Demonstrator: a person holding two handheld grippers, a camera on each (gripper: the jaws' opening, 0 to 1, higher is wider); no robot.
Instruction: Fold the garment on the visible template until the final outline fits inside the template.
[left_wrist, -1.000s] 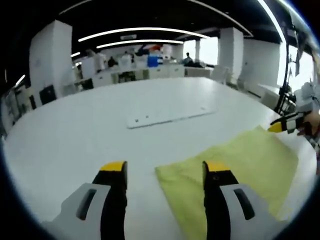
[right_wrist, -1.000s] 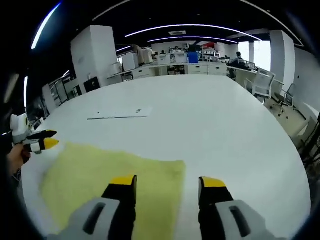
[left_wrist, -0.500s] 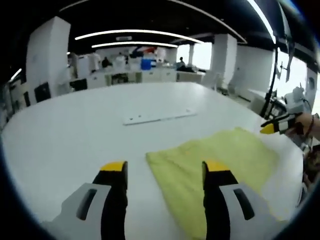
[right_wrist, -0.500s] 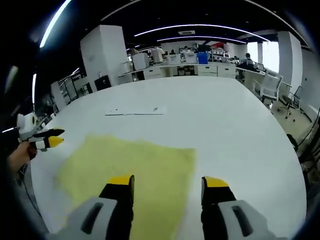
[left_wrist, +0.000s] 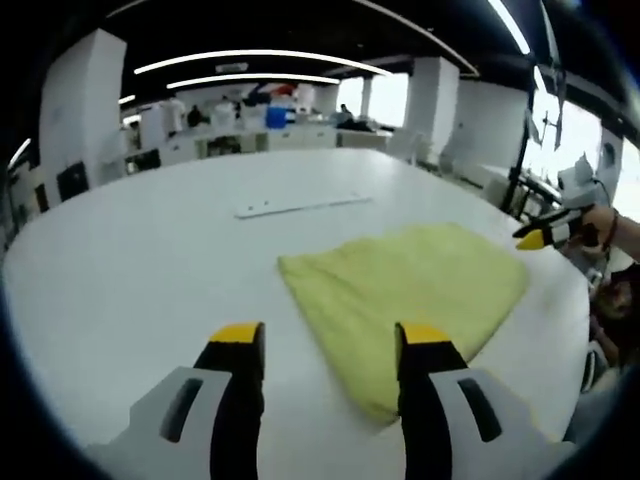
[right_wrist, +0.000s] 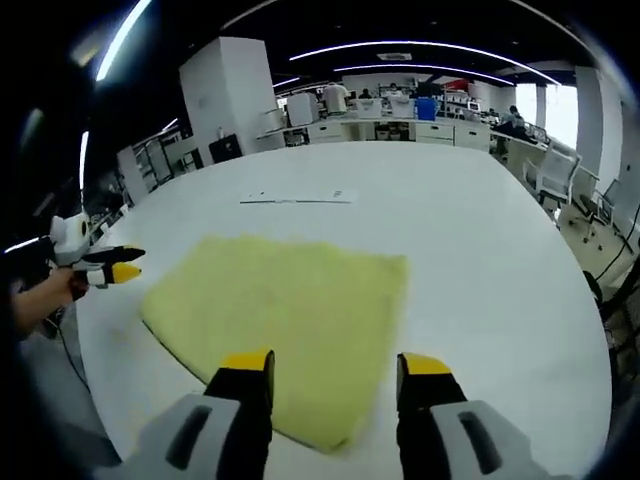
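Left gripper view shows the white counter (left_wrist: 120, 270) with the yellow garment (left_wrist: 400, 290) lying flat on it as a folded, roughly four-sided patch, its long axis running from the near corner by the jaws away toward the far right. Right gripper view has the same garment (right_wrist: 290, 315) spread wide across the counter (right_wrist: 480, 240), long axis running left to right, one corner pointing toward the far right. A thin white strip (left_wrist: 300, 206) lies on the counter beyond the cloth, well apart from it (it also shows in the right gripper view (right_wrist: 298, 198)).

The left hand-held gripper (left_wrist: 322, 340) is released, jaws spread and holding nothing; the garment's near edge lies under and ahead of its right jaw. The right hand-held gripper (right_wrist: 333, 368) is likewise released and empty, with the garment's near edge lying just ahead of and between its jaws. Each hand-held gripper shows in the other's view, off the cloth's side edge (left_wrist: 545, 236) (right_wrist: 105, 272), held in a person's hand.

Compared with a second ago, both cameras sit farther back, so more of the garment's outline shows ahead of the jaws.
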